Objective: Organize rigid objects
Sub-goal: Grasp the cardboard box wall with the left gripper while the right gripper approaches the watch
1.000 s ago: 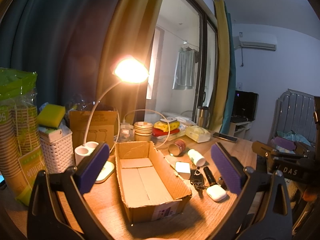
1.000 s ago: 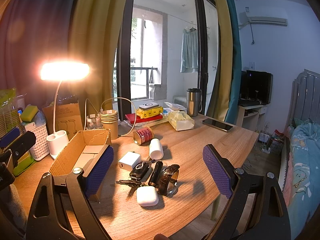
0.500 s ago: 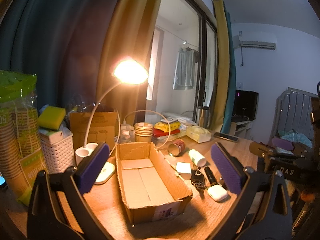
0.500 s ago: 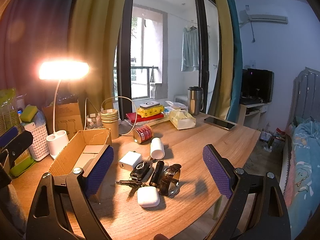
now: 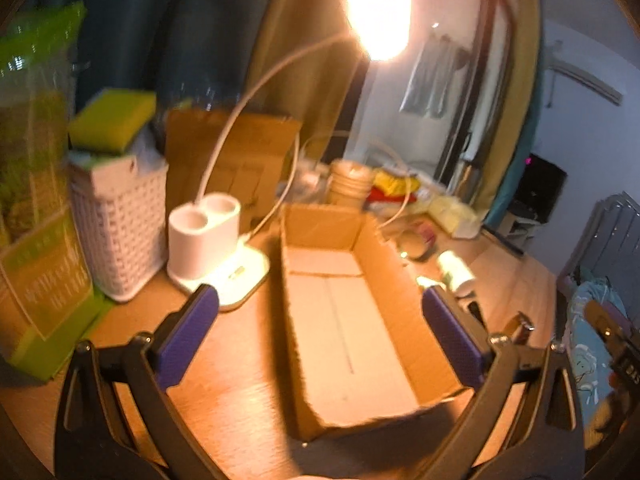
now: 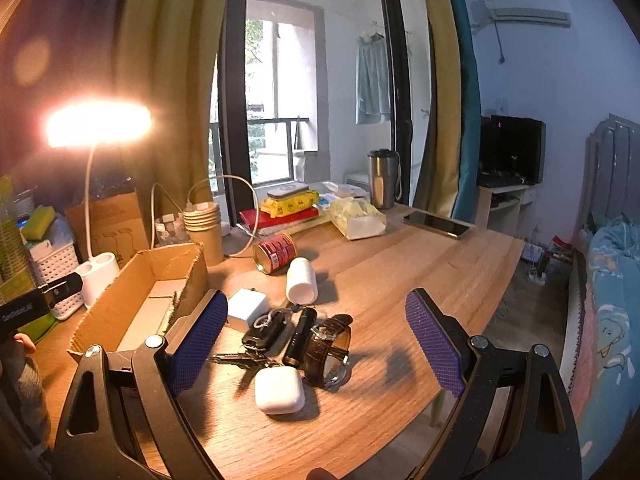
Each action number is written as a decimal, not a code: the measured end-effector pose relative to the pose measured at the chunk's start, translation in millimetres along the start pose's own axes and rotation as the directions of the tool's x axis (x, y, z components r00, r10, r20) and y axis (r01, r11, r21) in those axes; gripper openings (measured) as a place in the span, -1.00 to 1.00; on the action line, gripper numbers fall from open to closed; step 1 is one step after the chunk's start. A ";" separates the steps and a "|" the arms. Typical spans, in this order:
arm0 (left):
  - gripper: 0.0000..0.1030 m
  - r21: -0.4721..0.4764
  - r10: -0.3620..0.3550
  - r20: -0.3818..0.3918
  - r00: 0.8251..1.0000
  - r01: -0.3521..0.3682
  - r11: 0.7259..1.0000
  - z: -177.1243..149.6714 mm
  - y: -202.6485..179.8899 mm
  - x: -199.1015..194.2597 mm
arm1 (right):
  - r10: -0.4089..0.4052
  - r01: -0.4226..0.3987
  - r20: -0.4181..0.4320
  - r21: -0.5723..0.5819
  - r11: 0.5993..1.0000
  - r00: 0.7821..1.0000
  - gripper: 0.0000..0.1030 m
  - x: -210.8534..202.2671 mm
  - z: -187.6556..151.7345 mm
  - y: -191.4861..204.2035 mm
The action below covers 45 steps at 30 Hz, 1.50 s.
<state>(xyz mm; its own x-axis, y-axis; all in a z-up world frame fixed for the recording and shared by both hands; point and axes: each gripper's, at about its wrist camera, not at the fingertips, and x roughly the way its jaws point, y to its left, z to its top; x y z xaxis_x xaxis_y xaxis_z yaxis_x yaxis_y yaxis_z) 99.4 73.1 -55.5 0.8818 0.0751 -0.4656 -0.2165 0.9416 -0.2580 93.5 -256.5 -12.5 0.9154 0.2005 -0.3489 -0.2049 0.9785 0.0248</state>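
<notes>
One cardboard box (image 5: pixel 344 320), long axis pointing away

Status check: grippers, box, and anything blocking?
Left gripper and right gripper open, holding nothing. Box empty. Earbud case, watch, keys loose on table. Nothing blocking.

Lit desk lamp (image 6: pixel 98 124), wooden table (image 6: pixel 400 280), curtained window (image 6: pixel 276 100), wall air conditioner (image 6: pixel 528 16)

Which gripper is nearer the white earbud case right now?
Right. The right gripper hangs open just above the white earbud case, which lies between its jaws. The left gripper is over the cardboard box, off to the side.
</notes>
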 end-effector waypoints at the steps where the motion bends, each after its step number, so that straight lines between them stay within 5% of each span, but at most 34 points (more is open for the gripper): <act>1: 0.98 0.000 0.007 -0.014 1.000 -0.007 1.000 -1.1 1.0 5.5 | -0.003 0.003 -0.004 0.002 1.000 1.000 0.80 1.8 -0.8 -0.7; 8: 0.92 0.014 0.042 -0.139 0.989 -0.041 0.999 -14.1 4.0 37.6 | -0.022 0.022 -0.035 0.013 1.000 0.999 0.80 16.0 -8.5 -7.0; 16: 0.17 -0.011 0.041 -0.366 0.930 -0.049 0.999 -33.1 10.9 66.8 | -0.050 0.052 -0.066 0.030 0.998 0.997 0.80 27.6 -17.6 -22.0; 24: -0.50 0.043 0.066 -0.399 0.914 -0.054 0.998 -33.8 13.6 66.2 | -0.063 0.068 -0.107 0.036 0.997 0.992 0.80 39.3 -27.8 -30.3; 35: -0.62 0.153 0.030 -0.446 0.895 0.043 0.987 -38.9 10.0 48.2 | -0.064 0.065 -0.207 -0.003 0.998 0.976 0.80 68.0 -40.2 -28.4; 45: -0.62 0.138 -0.033 -0.483 0.875 0.113 0.984 -42.9 5.9 53.6 | -0.056 0.045 -0.308 -0.045 0.998 0.950 0.80 114.5 -44.9 -24.1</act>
<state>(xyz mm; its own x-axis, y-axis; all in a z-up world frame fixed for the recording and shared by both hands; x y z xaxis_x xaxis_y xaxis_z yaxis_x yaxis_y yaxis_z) 127.3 68.5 -118.3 0.5766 -0.1239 -0.8076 -0.0549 0.9803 -0.1896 187.7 -259.3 -95.1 0.7744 0.1203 -0.6212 -0.1793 0.9832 -0.0331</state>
